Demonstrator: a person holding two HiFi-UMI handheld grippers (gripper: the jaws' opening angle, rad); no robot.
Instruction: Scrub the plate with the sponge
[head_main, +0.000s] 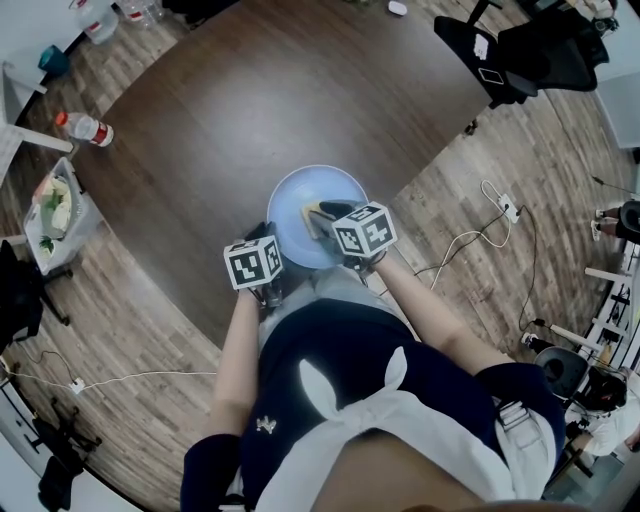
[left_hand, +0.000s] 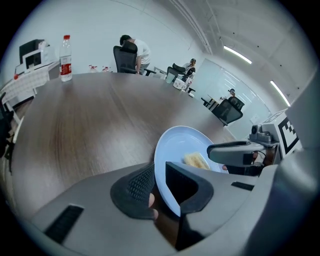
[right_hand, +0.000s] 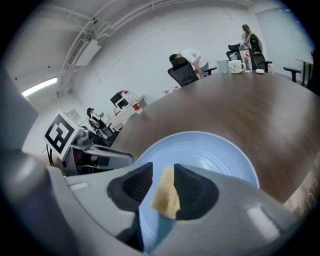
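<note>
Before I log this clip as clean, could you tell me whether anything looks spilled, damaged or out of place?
Nothing stands out. The left gripper clamps the blue plate by its rim, the right gripper holds the yellow sponge over it, and the water bottle stands upright. No spill or crack shows.

1. Dark wooden desk on plank floor.
2. Water bottle, upright, red label, near far desk edge.
3. Black office chair beyond desk, right.
4. White cable trailing over floor.
</note>
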